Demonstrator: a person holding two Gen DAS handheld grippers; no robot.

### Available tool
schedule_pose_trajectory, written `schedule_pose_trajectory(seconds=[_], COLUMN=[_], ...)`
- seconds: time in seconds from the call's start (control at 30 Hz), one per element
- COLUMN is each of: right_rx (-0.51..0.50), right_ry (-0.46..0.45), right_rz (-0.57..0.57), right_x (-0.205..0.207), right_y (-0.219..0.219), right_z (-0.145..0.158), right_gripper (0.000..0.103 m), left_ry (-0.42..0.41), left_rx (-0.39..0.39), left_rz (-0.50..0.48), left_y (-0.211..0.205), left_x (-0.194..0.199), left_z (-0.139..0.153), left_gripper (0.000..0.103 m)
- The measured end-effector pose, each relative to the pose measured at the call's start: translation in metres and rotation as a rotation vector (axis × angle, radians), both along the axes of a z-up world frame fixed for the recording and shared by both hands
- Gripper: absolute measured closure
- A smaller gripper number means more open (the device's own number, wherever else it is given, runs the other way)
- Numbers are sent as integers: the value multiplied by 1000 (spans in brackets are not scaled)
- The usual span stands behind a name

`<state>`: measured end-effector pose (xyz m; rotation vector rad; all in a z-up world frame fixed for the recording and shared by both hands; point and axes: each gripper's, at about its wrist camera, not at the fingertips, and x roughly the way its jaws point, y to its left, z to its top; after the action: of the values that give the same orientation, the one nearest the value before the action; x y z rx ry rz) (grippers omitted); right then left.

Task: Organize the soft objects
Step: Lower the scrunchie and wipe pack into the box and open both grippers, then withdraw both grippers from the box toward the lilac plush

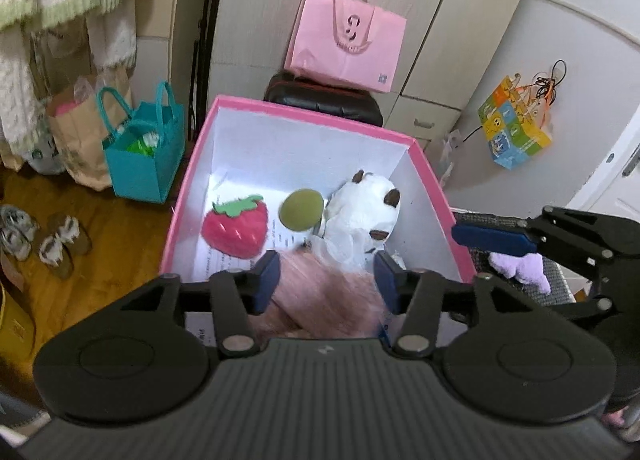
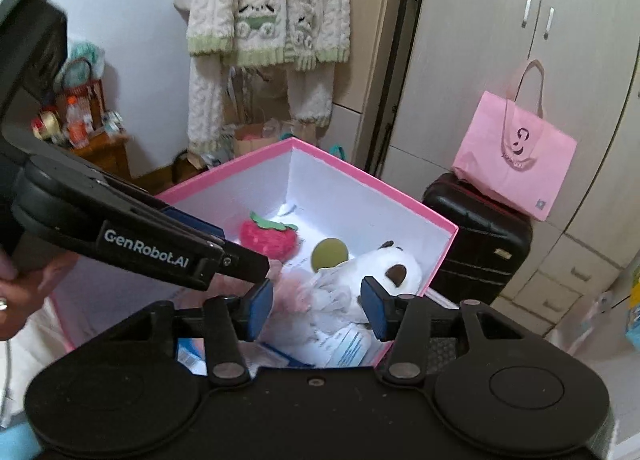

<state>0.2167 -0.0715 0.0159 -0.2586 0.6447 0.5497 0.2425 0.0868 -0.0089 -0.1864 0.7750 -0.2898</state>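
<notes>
A pink box (image 1: 434, 180) with white inside holds a red strawberry plush (image 1: 236, 228), a green round plush (image 1: 302, 209) and a white plush with brown ears (image 1: 364, 216). My left gripper (image 1: 326, 280) is open above the box, with a blurred pink fluffy thing (image 1: 328, 292) just below its fingers. My right gripper (image 2: 316, 306) is open and empty at the box's near edge (image 2: 444, 248). The right gripper (image 1: 496, 238) also shows in the left wrist view, beside a purple plush (image 1: 520, 266) outside the box. The strawberry (image 2: 268, 240) and white plush (image 2: 384, 268) show in the right wrist view too.
A pink paper bag (image 1: 346, 40) sits on a black suitcase (image 1: 324, 100) behind the box, against a wardrobe (image 2: 500, 40). A teal bag (image 1: 144, 156) and brown paper bag (image 1: 76, 132) stand at left on the wooden floor, near slippers (image 1: 60, 244). A knitted sweater (image 2: 268, 12) hangs above.
</notes>
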Motion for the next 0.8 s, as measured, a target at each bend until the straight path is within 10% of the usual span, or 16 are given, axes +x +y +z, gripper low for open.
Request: schedule_pose_trajectory(seconds=[0.37,0.8], right_rx=[220,240], right_ry=[90,93], right_rz=[66,131], right_x=[-37,-105], right_y=[-46,-84], right_z=[29,57], right_gripper=[49,46], left_ry=[-146,-147], left_rx=[114,171], left_rz=[-81,-208], left_y=[-5,-23], left_x=[-61,-135], left_z=[53,82], left_gripper=[47,38])
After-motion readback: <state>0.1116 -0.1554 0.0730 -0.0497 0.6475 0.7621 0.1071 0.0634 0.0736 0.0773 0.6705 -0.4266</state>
